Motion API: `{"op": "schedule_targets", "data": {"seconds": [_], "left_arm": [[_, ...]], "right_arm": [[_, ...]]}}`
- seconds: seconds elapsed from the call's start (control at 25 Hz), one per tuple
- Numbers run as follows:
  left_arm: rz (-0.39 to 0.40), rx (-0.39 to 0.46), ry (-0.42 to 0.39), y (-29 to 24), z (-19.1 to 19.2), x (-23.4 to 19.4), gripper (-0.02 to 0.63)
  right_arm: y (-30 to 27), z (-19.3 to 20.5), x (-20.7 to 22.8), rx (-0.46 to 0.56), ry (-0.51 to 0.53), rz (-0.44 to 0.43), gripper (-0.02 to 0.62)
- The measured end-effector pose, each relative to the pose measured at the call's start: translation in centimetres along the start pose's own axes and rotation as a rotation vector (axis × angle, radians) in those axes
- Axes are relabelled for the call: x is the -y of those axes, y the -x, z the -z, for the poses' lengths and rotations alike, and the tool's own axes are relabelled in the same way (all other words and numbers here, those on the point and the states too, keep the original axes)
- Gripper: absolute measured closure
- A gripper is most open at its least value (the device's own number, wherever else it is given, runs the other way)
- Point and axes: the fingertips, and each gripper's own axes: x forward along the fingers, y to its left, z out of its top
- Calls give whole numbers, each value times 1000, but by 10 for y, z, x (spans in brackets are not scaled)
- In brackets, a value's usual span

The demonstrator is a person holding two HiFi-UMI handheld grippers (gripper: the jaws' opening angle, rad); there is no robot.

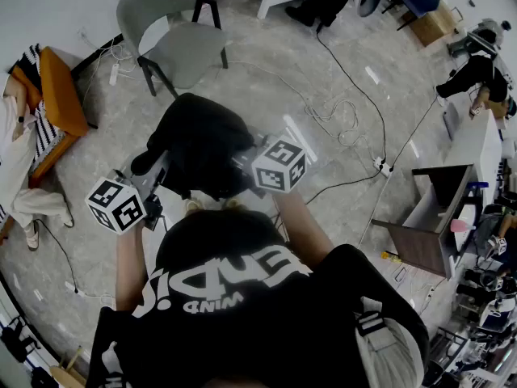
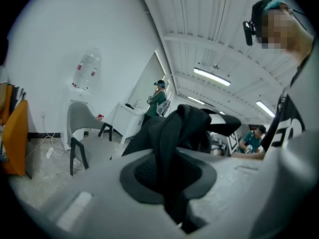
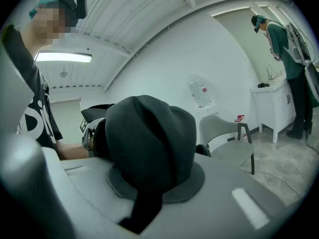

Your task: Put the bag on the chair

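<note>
You're pinching the black bag (image 1: 202,140) in both claws, left gripper (image 2: 172,183) and right gripper (image 3: 144,193) each clamping nearly closed on its fabric.

Spotted white print on the black shirt (image 1: 230,277), near, at the bottom of the head view. Seen upside down and flipped, so read only in part: big letters like "END" with a "!" and small letters like "WIND" beside them. Saw black-and-white square patterns on the left cube (image 1: 115,204) and the right cube (image 1: 279,166), like codes, not words. Noticed a red label on the water bottle (image 2: 85,71), far off by the white wall, too small to read.
</note>
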Motion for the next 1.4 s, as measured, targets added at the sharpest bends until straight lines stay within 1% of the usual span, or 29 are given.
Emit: {"op": "schedule_targets", "data": {"seconds": [0.24, 0.48, 0.72, 0.88, 1.0, 1.16, 1.4], "left_arm": [[7, -9, 7, -1, 2, -9, 565], [40, -28, 6, 15, 0, -28, 565], [105, -34, -8, 32, -3, -39, 565], [130, -35, -11, 43, -7, -47, 563], [143, -31, -8, 44, -16, -58, 563], [145, -23, 17, 40, -24, -74, 561], [135, -27, 38, 23, -28, -103, 561]], "right_arm": [[-8, 3, 4, 1, -22, 8, 552], [-32, 6, -3, 19, -68, 30, 551], [-46, 6, -17, 33, -76, 52, 551], [-58, 2, -23, 40, -74, 79, 551], [-69, -6, -20, 49, -75, 96, 551], [-81, -11, -12, 62, -83, 119, 551], [-100, -13, 13, 66, -100, 125, 551]]}}
